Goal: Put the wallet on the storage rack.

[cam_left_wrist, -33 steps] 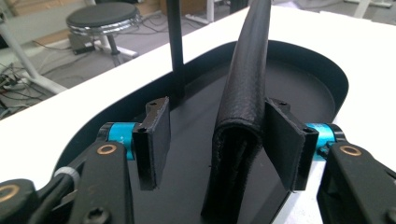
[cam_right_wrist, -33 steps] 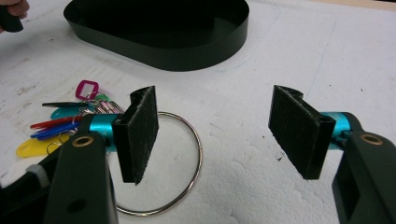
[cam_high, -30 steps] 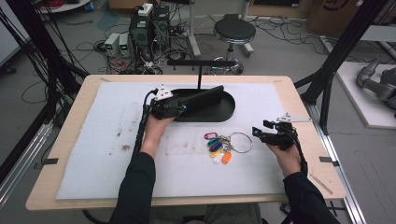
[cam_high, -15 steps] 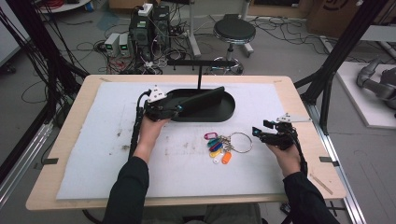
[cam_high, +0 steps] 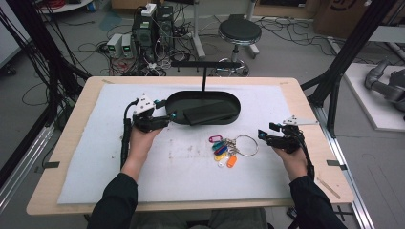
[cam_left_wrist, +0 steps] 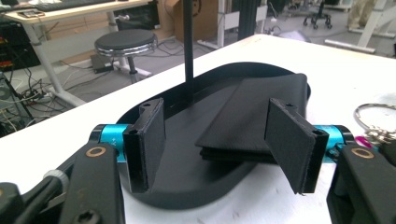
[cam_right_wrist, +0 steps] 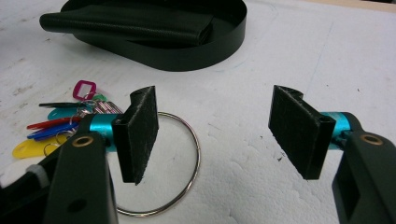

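Note:
A black oval tray (cam_high: pixel 177 99) stands at mid-table with a folded black wallet (cam_high: pixel 210 113) lying flat in it. My left gripper (cam_high: pixel 168 117) is open at the tray's left end, just short of the wallet. In the left gripper view its jaws (cam_left_wrist: pixel 217 144) stand wide apart over the tray's rim (cam_left_wrist: pixel 187 189), with the wallet (cam_left_wrist: pixel 261 112) beyond them. A metal key ring (cam_high: pixel 246 145) with several coloured tags (cam_high: pixel 222 151) lies in front of the tray. My right gripper (cam_high: pixel 265 131) is open just right of the ring, and its left pad (cam_right_wrist: pixel 137 135) overlaps the ring (cam_right_wrist: pixel 187 177).
A thin black post (cam_high: pixel 204 78) with a crossbar rises from the tray's back edge. A white mat (cam_high: pixel 95 162) covers the wooden table. A stool (cam_high: pixel 239 33), cables and electronics boxes lie on the floor beyond the table's far edge.
My left gripper has drawn back to the left, off the wallet, which has settled flat in the tray. The right gripper has stayed put.

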`<state>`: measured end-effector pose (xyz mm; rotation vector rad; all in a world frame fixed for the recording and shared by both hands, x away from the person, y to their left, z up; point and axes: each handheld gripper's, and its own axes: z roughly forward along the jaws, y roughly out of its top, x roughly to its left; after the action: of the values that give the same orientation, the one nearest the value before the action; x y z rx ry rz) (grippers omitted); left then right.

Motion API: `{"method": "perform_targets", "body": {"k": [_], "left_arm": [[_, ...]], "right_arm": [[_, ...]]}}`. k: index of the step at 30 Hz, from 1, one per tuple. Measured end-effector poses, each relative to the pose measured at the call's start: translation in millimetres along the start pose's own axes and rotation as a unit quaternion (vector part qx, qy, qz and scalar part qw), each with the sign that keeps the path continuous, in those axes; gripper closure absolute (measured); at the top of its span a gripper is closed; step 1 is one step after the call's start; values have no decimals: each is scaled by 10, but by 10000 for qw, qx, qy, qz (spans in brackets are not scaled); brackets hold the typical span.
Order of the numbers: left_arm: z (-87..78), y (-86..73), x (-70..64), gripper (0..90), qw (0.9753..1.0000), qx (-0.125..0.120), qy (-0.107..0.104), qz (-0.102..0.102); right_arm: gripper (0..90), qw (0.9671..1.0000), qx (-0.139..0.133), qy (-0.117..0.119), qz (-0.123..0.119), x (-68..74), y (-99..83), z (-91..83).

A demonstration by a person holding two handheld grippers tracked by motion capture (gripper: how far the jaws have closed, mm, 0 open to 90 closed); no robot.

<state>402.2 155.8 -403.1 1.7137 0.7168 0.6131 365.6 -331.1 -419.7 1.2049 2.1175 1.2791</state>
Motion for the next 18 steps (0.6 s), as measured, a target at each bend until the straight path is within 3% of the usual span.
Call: {"method": "perform_targets", "body": {"k": [10,14,18], "left_arm": [[-538,-144,-144,346,9998,94,66,-136],[-689,-226,-235,325,9992,230,36,-328],[-806,-326,-352,324,9986,416,58,-320]], "right_arm": [[335,10000,25,-3,4,16,-2,-5],[333,10000,39,-17,14,23,-4,-16],[332,10000,6,-45,0,25,-3,-33]]}}
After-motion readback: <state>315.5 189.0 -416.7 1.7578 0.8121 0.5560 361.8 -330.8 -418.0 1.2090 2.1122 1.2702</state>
